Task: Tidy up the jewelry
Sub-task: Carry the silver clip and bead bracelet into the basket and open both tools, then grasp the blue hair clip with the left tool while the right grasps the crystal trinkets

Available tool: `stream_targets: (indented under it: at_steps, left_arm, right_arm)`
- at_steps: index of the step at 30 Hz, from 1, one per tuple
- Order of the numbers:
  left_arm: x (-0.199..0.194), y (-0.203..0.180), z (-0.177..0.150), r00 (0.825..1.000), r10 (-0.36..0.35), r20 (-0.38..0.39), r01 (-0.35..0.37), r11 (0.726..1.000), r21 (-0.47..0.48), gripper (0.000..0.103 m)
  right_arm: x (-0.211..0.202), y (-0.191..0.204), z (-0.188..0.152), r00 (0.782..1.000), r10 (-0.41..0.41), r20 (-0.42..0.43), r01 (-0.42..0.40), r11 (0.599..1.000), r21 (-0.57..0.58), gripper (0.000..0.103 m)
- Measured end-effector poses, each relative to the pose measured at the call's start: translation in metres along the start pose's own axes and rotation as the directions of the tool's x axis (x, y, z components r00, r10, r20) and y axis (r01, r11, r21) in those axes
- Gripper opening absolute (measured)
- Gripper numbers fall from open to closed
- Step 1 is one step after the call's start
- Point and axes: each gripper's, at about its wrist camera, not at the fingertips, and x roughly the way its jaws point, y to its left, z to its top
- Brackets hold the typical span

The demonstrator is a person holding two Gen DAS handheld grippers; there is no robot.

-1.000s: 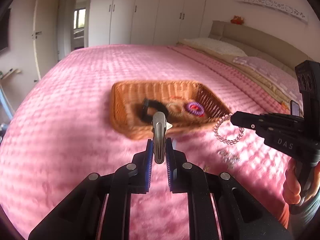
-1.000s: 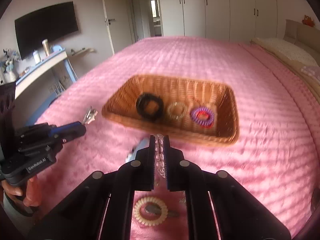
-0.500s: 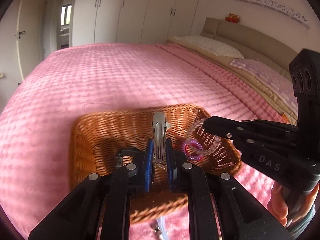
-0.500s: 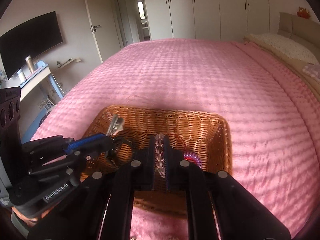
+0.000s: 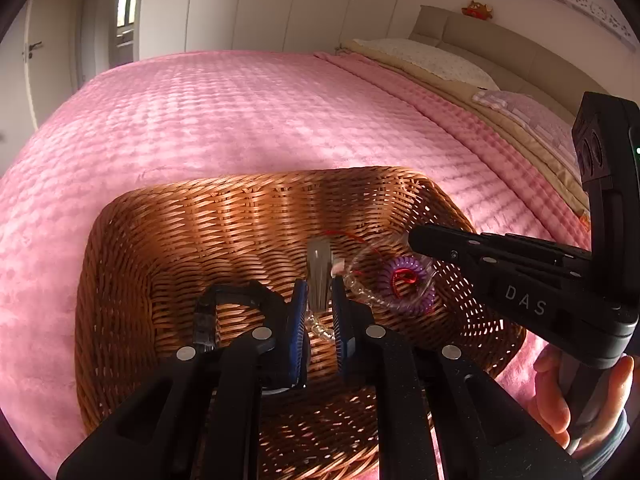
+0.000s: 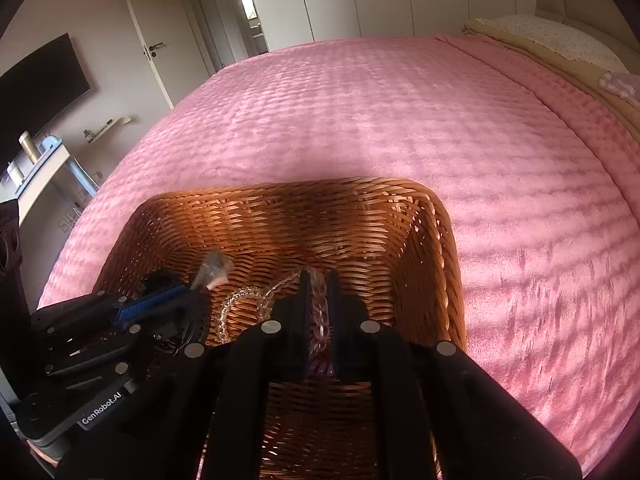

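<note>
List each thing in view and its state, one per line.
Left gripper: jaws opening, metal hair clip between them.
Right gripper: clamped on clear bead bracelet.
Wicker basket: upright on bed.
Purple coil tie: lying in basket.

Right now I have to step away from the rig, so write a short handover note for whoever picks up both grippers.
Left gripper: jaws opening, metal hair clip between them, over the basket.
Right gripper: shut on the clear bead bracelet, also over the basket.
In the basket: purple coil tie, black tie.
Done: both pieces carried to the basket.
Left: let the clip drop, release the bracelet, draw both grippers back. Whether anything remains on the bed can't be seen.
</note>
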Motion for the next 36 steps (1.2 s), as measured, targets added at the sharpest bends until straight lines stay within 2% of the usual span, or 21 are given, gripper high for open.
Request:
stream_targets:
  at_steps: [1,2,4,10,15,19,28,32,36]
  left_arm:
    - [-0.003,0.0,-0.001,1.0,-0.008,0.0,0.008,1.0,-0.003,0.023]
    - [-0.007,0.0,-0.001,1.0,-0.011,0.01,0.011,1.0,-0.004,0.028]
    - [-0.023,0.0,-0.004,0.999,-0.017,0.041,0.017,1.0,0.0,0.029]
    - [-0.088,0.008,-0.024,0.987,-0.063,0.149,0.068,0.997,-0.029,0.031]
    - [-0.121,0.006,-0.049,0.982,-0.068,0.174,0.077,0.996,-0.04,0.031]
    - [-0.124,0.004,-0.071,0.988,-0.068,0.142,0.077,0.995,-0.06,0.031]
    - [-0.095,0.012,-0.122,0.996,-0.087,0.014,0.088,0.983,-0.162,0.031]
    - [-0.079,0.013,-0.132,0.994,-0.102,-0.03,0.095,0.976,-0.195,0.031]
    - [-0.066,0.01,-0.134,0.994,-0.094,-0.059,0.08,0.977,-0.198,0.031]
  right_arm:
    - [-0.002,-0.001,0.001,1.0,0.003,0.001,-0.003,1.0,0.007,0.012]
    - [-0.006,-0.002,0.0,1.0,0.003,0.008,-0.003,1.0,0.014,0.02]
    - [-0.019,-0.002,-0.002,1.0,0.007,0.03,-0.007,1.0,0.018,0.032]
    - [-0.088,0.011,-0.021,0.992,0.017,0.127,-0.011,0.999,-0.043,0.033]
    - [-0.129,0.01,-0.052,0.988,0.028,0.155,-0.02,0.998,-0.053,0.033]
    - [-0.134,0.004,-0.084,0.993,0.023,0.12,-0.018,0.999,-0.043,0.033]
    - [-0.095,-0.014,-0.151,1.0,0.007,-0.027,-0.007,1.0,-0.014,0.033]
    - [-0.083,-0.019,-0.164,0.999,0.011,-0.05,-0.011,1.0,-0.012,0.033]
    - [-0.083,-0.02,-0.164,0.999,0.016,-0.036,-0.017,1.0,-0.02,0.033]
